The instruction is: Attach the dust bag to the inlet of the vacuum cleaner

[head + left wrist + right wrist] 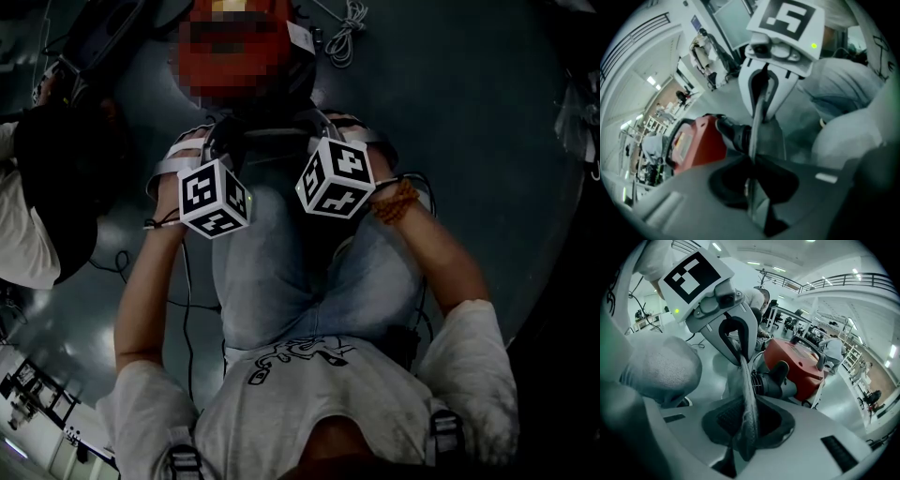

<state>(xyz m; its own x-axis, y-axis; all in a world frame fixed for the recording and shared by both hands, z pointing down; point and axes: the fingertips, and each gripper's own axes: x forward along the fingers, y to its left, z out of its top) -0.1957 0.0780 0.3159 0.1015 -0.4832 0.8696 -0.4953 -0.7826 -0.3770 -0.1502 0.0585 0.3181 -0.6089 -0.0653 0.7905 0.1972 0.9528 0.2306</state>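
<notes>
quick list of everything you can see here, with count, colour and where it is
vacuum cleaner: one, red, on the floor ahead
inlet: one, black, on the vacuum cleaner's near side
dust bag: one, grey, stretched between both tools
cable: one, white, coiled on the floor
other people: several, light clothes, far background
left tool: one, white, shut on the dust bag
right tool: one, white, shut on the dust bag
</notes>
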